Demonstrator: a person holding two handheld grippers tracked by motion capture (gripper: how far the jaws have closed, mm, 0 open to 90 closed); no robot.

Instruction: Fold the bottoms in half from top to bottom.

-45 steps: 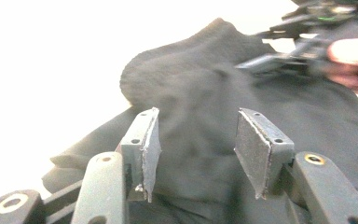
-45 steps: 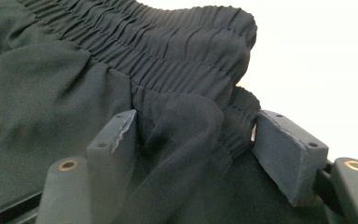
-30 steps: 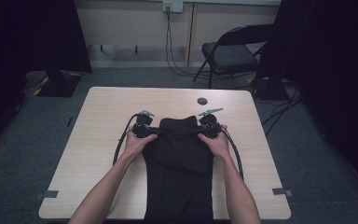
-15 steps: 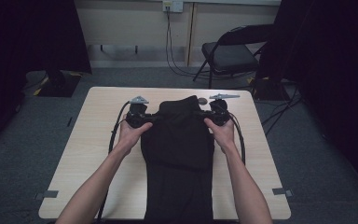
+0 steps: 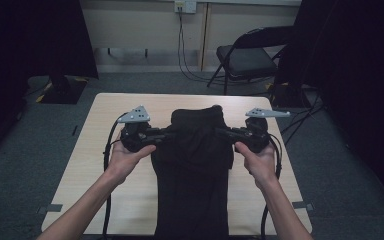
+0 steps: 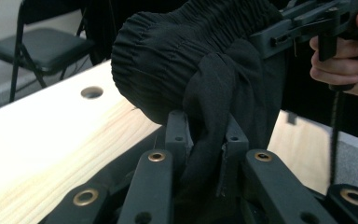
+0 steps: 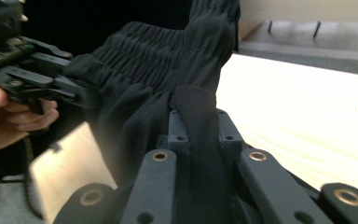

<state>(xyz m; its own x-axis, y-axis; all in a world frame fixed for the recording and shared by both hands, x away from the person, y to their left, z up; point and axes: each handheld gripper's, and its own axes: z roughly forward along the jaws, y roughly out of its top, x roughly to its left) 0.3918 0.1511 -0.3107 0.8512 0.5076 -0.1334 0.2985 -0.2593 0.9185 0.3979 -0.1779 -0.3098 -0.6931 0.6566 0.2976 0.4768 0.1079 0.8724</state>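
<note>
A black garment (image 5: 192, 170) with a gathered elastic waistband lies lengthwise on the light wooden table (image 5: 90, 165), its waistband end lifted. My left gripper (image 5: 167, 134) has just closed on the left side of the waistband. My right gripper (image 5: 220, 132) has just closed on the right side. In the left gripper view the jaws (image 6: 205, 135) pinch a fold of black cloth (image 6: 182, 60), with the other gripper (image 6: 284, 32) across the waistband. The right gripper view shows cloth (image 7: 154, 60) bunched between my jaws (image 7: 198, 126), and the left gripper (image 7: 70, 88) holding the far side.
A round hole (image 6: 92, 92) sits in the tabletop beyond the garment. A black folding chair (image 5: 245, 57) stands behind the table at the right. Dark curtains hang on both sides. A flat stand base (image 5: 60, 90) rests on the floor at the left.
Both hands have risen and moved toward the far edge, lifting the waistband off the table. The garment's top now hangs stretched between the two grippers.
</note>
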